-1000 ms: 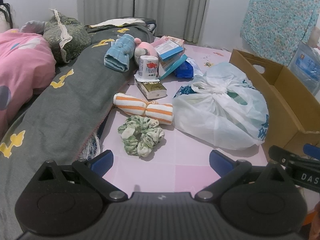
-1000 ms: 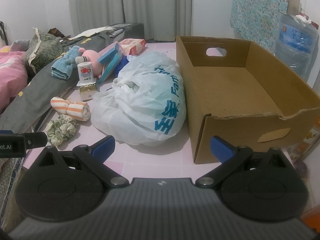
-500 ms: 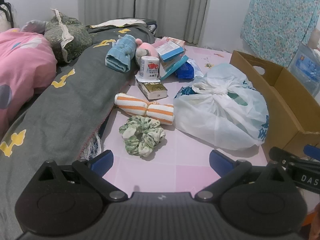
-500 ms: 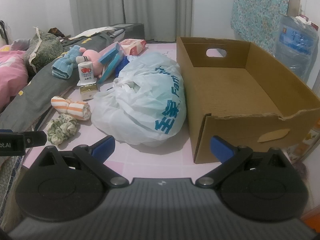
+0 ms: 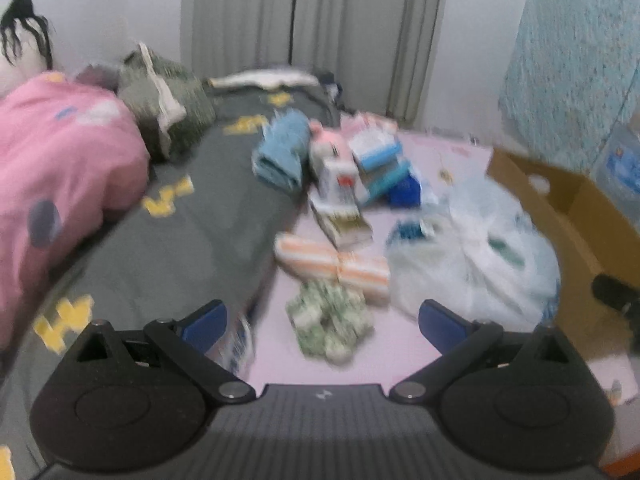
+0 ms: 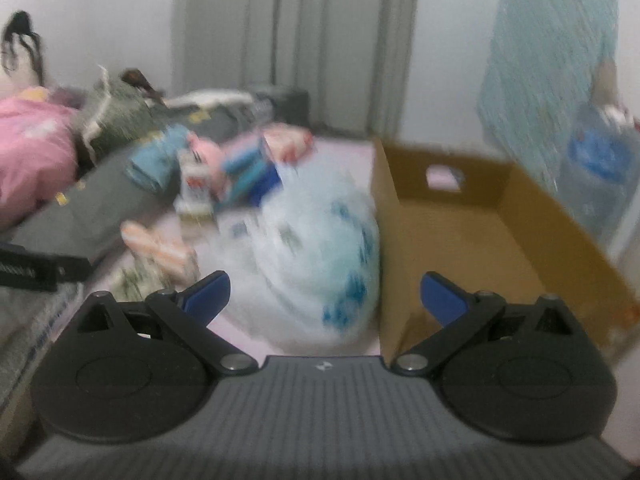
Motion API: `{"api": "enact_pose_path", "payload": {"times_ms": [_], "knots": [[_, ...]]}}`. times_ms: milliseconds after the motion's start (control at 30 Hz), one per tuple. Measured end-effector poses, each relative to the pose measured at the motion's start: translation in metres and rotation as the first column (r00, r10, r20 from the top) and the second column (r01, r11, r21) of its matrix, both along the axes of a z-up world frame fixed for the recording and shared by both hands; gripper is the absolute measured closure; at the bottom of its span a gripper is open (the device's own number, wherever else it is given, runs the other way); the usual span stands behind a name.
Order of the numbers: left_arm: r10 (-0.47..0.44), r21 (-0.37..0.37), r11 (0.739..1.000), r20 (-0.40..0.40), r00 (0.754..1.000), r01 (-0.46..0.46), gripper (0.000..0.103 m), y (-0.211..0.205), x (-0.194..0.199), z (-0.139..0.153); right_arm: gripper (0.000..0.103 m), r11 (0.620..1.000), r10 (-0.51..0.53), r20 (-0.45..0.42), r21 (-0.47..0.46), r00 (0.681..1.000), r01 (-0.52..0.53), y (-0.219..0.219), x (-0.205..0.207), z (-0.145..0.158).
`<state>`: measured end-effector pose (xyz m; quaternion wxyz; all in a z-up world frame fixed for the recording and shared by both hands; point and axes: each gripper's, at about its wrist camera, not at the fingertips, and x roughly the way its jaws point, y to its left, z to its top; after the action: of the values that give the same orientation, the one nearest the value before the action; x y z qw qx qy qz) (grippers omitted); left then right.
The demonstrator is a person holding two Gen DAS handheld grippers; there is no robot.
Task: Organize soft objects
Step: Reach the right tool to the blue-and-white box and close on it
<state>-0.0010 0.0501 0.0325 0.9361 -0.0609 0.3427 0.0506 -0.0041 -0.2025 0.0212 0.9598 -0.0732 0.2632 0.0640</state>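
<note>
Green-and-white ruffled fabric scrunchie (image 5: 328,326) lies on the pink floor just ahead of our left gripper (image 5: 322,320), jaws spread to straddle it. Our right gripper (image 6: 325,294), likewise spread and empty, faces the open brown cardboard box (image 6: 480,240), probably the destination

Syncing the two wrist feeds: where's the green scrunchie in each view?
Left wrist: green scrunchie low centre, on the pink floor between the open fingers, just in front of the orange-striped roll.
Right wrist: green scrunchie lower left, blurred, partly hidden behind the left finger.
Shared landmark: the white plastic bag, to the scrunchie's right in both.
</note>
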Motion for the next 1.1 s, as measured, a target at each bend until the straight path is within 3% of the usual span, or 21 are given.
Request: {"api": "enact_pose_path", "payload": {"times_ms": [133, 267, 567, 700, 800, 867, 1100], "knots": [[0.000, -0.040, 0.999, 0.060, 0.998, 0.002, 0.001, 0.019, 0.007, 0.017, 0.001, 0.989, 0.137, 0.066, 0.048, 0.988, -0.140, 0.003, 0.021, 0.035], [0.005, 0.003, 1.000, 0.095, 0.995, -0.006, 0.001, 0.028, 0.023, 0.031, 0.001, 0.951, 0.270, 0.036, 0.144, 0.962, -0.272, 0.005, 0.062, 0.066], [0.000, 0.014, 1.000, 0.108, 0.994, -0.002, 0.002, 0.040, 0.097, 0.046, 0.001, 0.894, 0.372, -0.095, 0.305, 0.923, -0.328, 0.013, 0.185, 0.106], [-0.038, -0.023, 0.999, 0.124, 0.992, 0.041, 0.014, 0.043, 0.147, 0.044, 0.004, 0.877, 0.366, -0.180, 0.394, 0.913, -0.274, 0.017, 0.260, 0.095], [-0.057, -0.060, 0.996, 0.088, 0.995, 0.063, 0.030, 0.043, 0.190, 0.035, 0.015, 0.859, 0.377, -0.257, 0.457, 0.890, -0.232, 0.024, 0.312, 0.077], [-0.072, -0.119, 0.990, 0.044, 0.996, 0.077, 0.042, 0.045, 0.220, 0.028, 0.028, 0.847, 0.387, -0.312, 0.493, 0.867, -0.200, 0.030, 0.343, 0.063], [-0.153, -0.318, 0.941, -0.104, 0.983, 0.113, 0.051, 0.044, 0.315, -0.005, 0.050, 0.839, 0.374, -0.459, 0.537, 0.806, -0.084, 0.056, 0.425, -0.004]]}}
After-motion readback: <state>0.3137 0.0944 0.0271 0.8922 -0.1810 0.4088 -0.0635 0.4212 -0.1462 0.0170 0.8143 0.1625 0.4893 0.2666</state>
